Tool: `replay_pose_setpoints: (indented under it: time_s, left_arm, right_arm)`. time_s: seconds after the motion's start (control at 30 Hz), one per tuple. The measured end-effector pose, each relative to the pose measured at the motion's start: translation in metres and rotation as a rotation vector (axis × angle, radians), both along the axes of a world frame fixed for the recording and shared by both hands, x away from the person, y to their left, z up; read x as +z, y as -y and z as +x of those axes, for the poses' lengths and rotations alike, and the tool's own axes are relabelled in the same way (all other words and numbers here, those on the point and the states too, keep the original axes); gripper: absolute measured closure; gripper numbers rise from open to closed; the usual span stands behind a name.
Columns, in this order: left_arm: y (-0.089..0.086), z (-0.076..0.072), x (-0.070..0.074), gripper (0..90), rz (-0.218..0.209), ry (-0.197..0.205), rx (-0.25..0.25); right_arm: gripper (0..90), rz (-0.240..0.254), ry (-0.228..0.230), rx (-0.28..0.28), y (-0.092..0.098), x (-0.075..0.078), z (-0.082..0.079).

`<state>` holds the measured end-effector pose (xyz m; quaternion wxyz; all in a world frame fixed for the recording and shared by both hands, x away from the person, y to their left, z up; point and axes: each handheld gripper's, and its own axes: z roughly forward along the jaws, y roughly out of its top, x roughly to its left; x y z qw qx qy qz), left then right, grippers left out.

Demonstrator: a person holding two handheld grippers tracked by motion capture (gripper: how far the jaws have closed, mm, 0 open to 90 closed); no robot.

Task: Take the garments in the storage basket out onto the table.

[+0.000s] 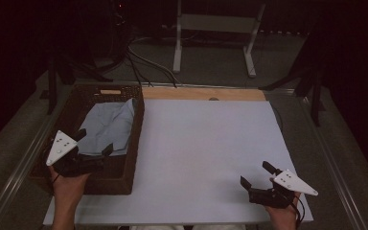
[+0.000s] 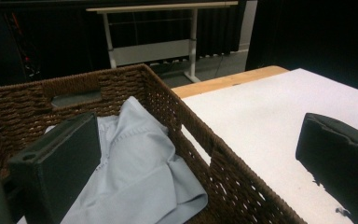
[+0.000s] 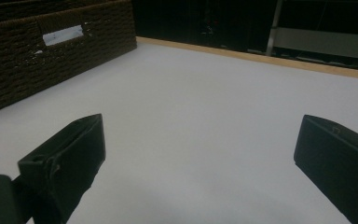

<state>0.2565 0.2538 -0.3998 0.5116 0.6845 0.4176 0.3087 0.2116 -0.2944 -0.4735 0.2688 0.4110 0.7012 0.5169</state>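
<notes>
A dark brown wicker basket [image 1: 135, 143] stands at the table's left side. Inside it lies a crumpled light blue cloth [image 1: 109, 125], also seen in the left gripper view [image 2: 140, 177]. My left gripper [image 1: 94, 142] hovers open over the basket's near end, one jaw above the cloth and the other past the basket wall [image 2: 223, 172]. My right gripper [image 1: 256, 174] is open above the white table surface [image 1: 201, 158] near the front right corner, with nothing between its jaws. In the right gripper view the basket [image 3: 51, 56] sits at the far left.
A strip of wooden tabletop [image 1: 201, 93] runs along the far edge of the white sheet. Beyond the table stand a white desk frame [image 1: 215, 28] and dark cables [image 1: 134, 60] on the floor. Metal rails [image 1: 14, 167] flank both sides.
</notes>
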Motion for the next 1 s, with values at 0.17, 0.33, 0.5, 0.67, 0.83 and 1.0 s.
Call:
replay_pose_setpoints:
  time_s: [0.17,0.33,0.5,0.67,0.83,1.0]
  left_arm:
    - [0.000,0.006,0.004,1.5,0.003,0.000,-0.002]
    - [0.000,0.012,0.008,1.6,0.013,0.001,-0.008]
    - [0.002,0.017,0.009,1.5,0.021,-0.002,-0.013]
    - [0.002,0.022,0.008,1.5,0.022,-0.012,-0.014]
    - [0.003,0.026,0.008,1.5,0.025,-0.019,-0.014]
    - [0.004,0.031,0.010,1.5,0.026,-0.019,-0.014]
  right_arm:
    - [2.3,0.001,-0.001,-0.001,0.000,0.000,0.000]
    - [2.3,0.004,-0.001,-0.002,0.001,0.000,0.000]
    - [2.3,0.004,0.000,-0.003,0.001,0.000,0.000]
    - [2.3,0.007,-0.001,-0.004,0.001,0.000,0.000]
    - [2.3,0.008,0.000,-0.005,0.001,0.000,0.000]
    - [2.3,0.009,0.001,-0.005,0.001,0.000,0.000]
